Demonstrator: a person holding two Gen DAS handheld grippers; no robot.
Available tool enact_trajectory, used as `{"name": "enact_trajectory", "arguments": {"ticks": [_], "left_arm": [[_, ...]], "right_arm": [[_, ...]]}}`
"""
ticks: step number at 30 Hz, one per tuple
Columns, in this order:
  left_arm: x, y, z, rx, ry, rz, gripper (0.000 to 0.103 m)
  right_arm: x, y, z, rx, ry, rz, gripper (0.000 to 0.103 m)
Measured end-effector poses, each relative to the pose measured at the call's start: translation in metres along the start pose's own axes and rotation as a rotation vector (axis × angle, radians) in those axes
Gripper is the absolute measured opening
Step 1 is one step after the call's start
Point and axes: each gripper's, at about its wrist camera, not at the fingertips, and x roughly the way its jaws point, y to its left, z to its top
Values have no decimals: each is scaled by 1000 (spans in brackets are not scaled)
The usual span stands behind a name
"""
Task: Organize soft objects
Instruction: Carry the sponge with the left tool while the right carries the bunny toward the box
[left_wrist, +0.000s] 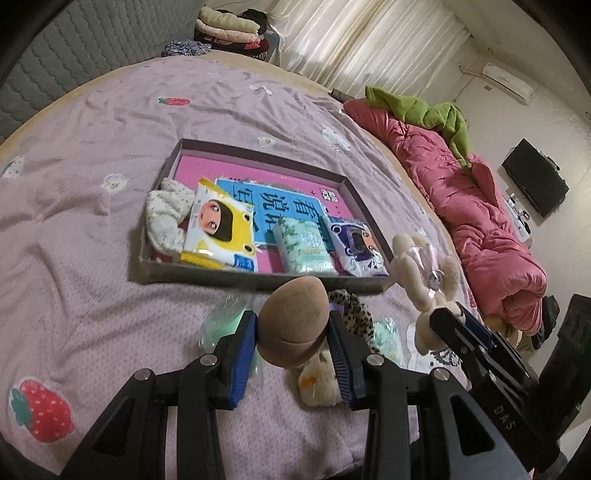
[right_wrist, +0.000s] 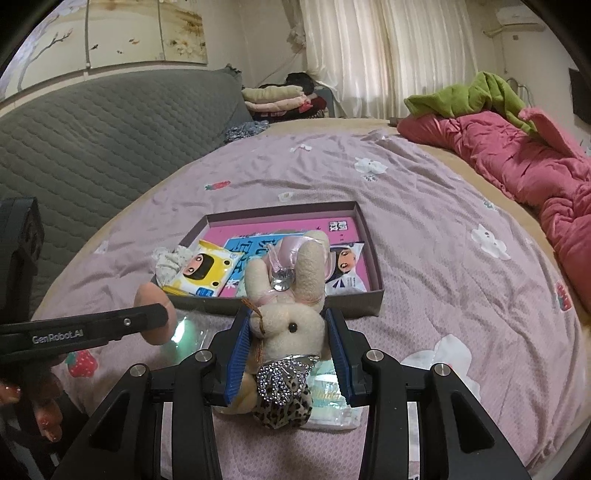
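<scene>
The left gripper (left_wrist: 291, 332) has its blue fingers (left_wrist: 243, 347) pressed on a brown egg-shaped sponge (left_wrist: 291, 321), held above the bed (left_wrist: 92, 258) just in front of the shallow box (left_wrist: 258, 282). The right gripper (right_wrist: 288, 343) has its fingers closed on a cream plush rabbit (right_wrist: 286, 325), also raised near the box's front wall. Only the left wrist view shows the green-patterned tissue pack (left_wrist: 304, 245) in the box, which the rabbit hides in the right wrist view; only the right wrist view shows the rabbit's face and leopard-print body.

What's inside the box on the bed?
Inside the box: a pink book, yellow tissue pack, green pack, purple pack and floral cloth. Under them stays hidden.
</scene>
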Motion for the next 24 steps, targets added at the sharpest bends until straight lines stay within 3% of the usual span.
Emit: {"name": "enact_trajectory", "arguments": {"ticks": [24], "left_arm": [[36,0,53,38,-46,-7,39]], "right_arm": [[20,2,39,-45,-25,-97,42]]}}
